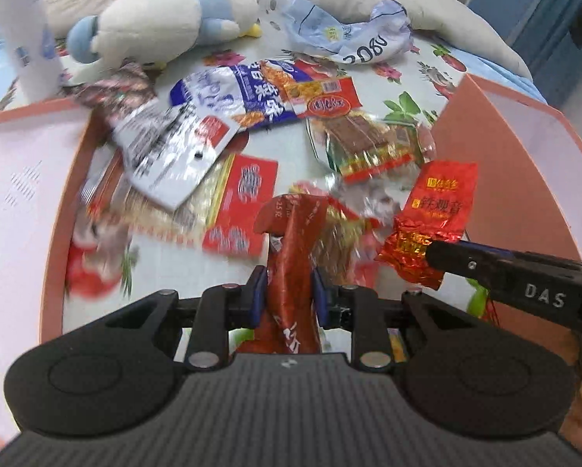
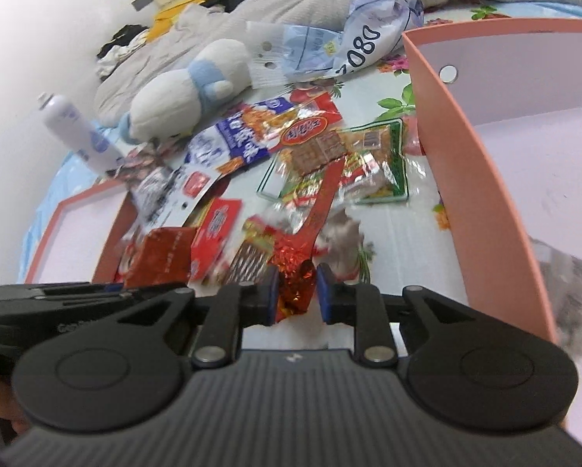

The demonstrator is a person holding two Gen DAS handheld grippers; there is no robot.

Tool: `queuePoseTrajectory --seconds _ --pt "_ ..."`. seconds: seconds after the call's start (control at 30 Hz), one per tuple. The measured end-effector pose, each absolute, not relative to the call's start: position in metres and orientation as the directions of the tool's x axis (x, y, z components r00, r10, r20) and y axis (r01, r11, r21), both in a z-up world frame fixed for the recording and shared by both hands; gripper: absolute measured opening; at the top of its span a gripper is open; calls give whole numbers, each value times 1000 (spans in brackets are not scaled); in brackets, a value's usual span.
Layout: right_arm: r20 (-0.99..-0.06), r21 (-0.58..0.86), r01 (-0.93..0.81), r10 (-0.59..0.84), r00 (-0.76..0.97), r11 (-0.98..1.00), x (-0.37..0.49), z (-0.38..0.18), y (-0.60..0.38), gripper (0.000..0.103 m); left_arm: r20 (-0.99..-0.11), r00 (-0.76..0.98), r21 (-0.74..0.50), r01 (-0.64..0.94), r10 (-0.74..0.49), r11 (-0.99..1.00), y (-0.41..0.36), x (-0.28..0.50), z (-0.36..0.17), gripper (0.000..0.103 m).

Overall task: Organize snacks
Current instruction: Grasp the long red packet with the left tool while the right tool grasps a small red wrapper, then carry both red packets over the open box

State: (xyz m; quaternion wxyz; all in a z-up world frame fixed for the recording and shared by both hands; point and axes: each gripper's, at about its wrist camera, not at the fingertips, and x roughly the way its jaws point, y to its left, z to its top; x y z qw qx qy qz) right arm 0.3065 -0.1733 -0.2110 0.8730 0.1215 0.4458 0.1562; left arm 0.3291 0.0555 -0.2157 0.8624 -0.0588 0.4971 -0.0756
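A white-and-blue plush toy (image 1: 166,19) lies beside a white spray bottle (image 2: 79,132) on the floral sheet (image 1: 407,78).

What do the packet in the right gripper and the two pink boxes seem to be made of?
Red tea packet, pinched in the right gripper: likely metallised foil film, glossy with crinkled glints. Pink boxes: probably matte paperboard, with thin, stiff, flat walls and no sheen.

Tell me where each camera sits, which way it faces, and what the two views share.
Left wrist: mounted behind the left gripper, facing forward over the snack pile on the floral sheet; its jaws clamp a brown-red packet; the right gripper enters from the right.
Right wrist: mounted behind the right gripper, facing the same pile; its jaws clamp a red foil packet; the left gripper shows at lower left.
Shared: plush toy, blue-white snack bag, pink box.
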Motion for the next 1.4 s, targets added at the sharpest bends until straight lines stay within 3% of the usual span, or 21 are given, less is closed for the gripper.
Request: queuePoseTrajectory --seconds 0.23,0.5,1.03,1.4 --pt "-678 265 -276 382 628 924 247 -212 -174 23 -786 597 -179 32 -163 983 41 264 -206 29" --pt "-641 284 -279 397 657 918 195 -197 -182 21 -761 626 -203 21 -171 979 33 211 -188 29" --pt "-539 217 -238 320 779 947 149 -143 -228 19 -702 680 -281 10 -212 960 16 157 -140 29" --pt "-498 150 -187 238 834 971 120 -119 -278 19 -637 712 -308 117 -296 944 -33 144 -101 29"
